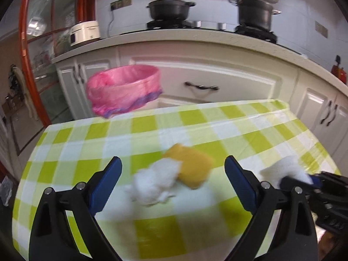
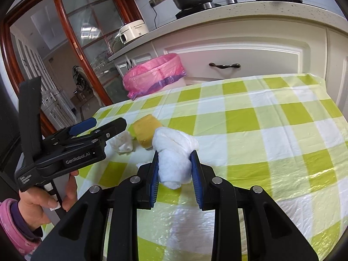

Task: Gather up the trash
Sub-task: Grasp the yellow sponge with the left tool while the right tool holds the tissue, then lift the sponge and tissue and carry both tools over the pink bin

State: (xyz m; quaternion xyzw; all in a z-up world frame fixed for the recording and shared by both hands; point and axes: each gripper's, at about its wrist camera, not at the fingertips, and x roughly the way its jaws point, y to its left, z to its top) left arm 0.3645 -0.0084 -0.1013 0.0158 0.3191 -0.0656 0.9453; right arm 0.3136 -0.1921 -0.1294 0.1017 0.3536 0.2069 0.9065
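Note:
A crumpled white tissue (image 1: 155, 181) lies on the green checked table beside a yellow sponge (image 1: 191, 166). My left gripper (image 1: 173, 165) is open, its fingers either side of that tissue, a little short of it. My right gripper (image 2: 175, 152) is shut on a second white tissue wad (image 2: 174, 154), held just above the table; it shows at the right of the left wrist view (image 1: 282, 170). In the right wrist view the left gripper (image 2: 106, 122) is beside the first tissue (image 2: 122, 142) and the sponge (image 2: 144, 131). The pink-lined trash bin (image 1: 124, 90) stands beyond the table's far edge.
White kitchen cabinets (image 1: 206, 78) run behind the table, with two black pots (image 1: 170, 7) on a stove and a white rice cooker (image 1: 84, 32) on the counter. A glass door with a red-brown frame (image 2: 71, 43) is at the left.

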